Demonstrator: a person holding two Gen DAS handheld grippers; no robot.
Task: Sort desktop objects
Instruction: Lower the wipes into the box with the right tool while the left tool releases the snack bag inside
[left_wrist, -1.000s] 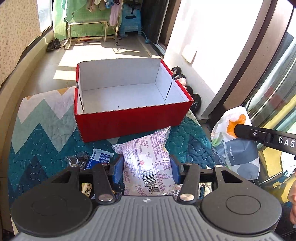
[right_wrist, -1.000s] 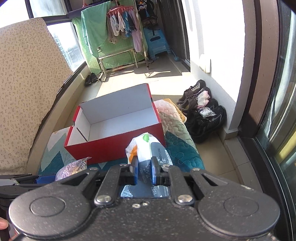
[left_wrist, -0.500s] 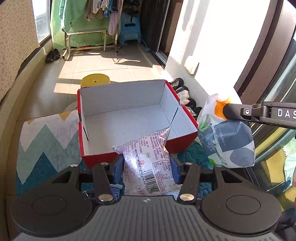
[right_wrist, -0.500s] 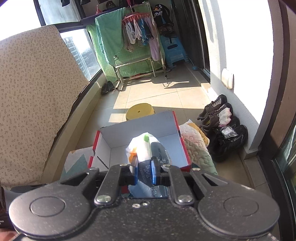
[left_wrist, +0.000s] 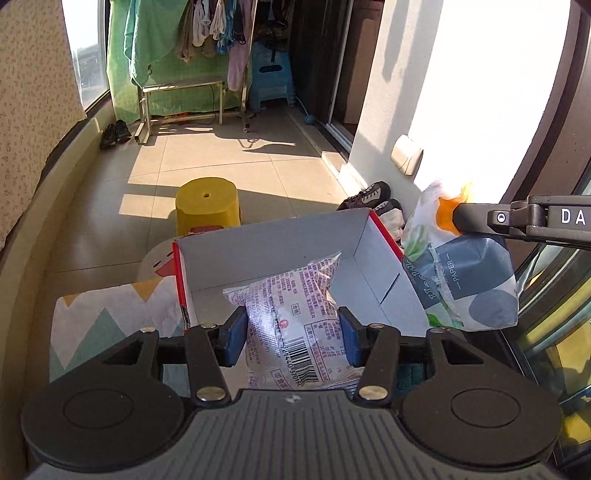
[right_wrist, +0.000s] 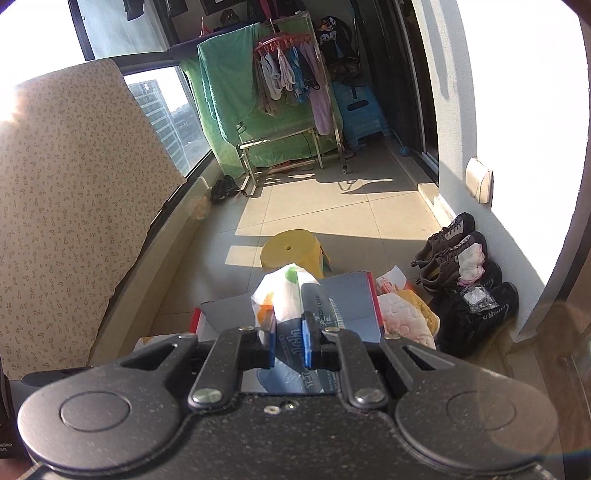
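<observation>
My left gripper (left_wrist: 291, 338) is shut on a clear snack packet (left_wrist: 295, 314) with pink print and a barcode, held above the open red shoe box (left_wrist: 280, 251) with a white inside. My right gripper (right_wrist: 289, 341) is shut on a tissue paper pack (right_wrist: 291, 295), white, blue and orange. In the left wrist view the tissue pack (left_wrist: 461, 280) hangs from the right gripper's fingers (left_wrist: 476, 221) just right of the box's right wall. The box (right_wrist: 351, 302) also shows below the pack in the right wrist view.
A zigzag quilt (left_wrist: 110, 314) lies under the box. A yellow stool (left_wrist: 207, 203) stands on the tiled floor beyond it. Shoes (right_wrist: 461, 266) line the right wall. A drying rack (right_wrist: 280, 110) stands far back. A patterned board (right_wrist: 74, 206) leans at the left.
Both grippers have risen with their packets and moved forward over the box. The box now sits lower and closer in both views, and the yellow stool has come into sight.
</observation>
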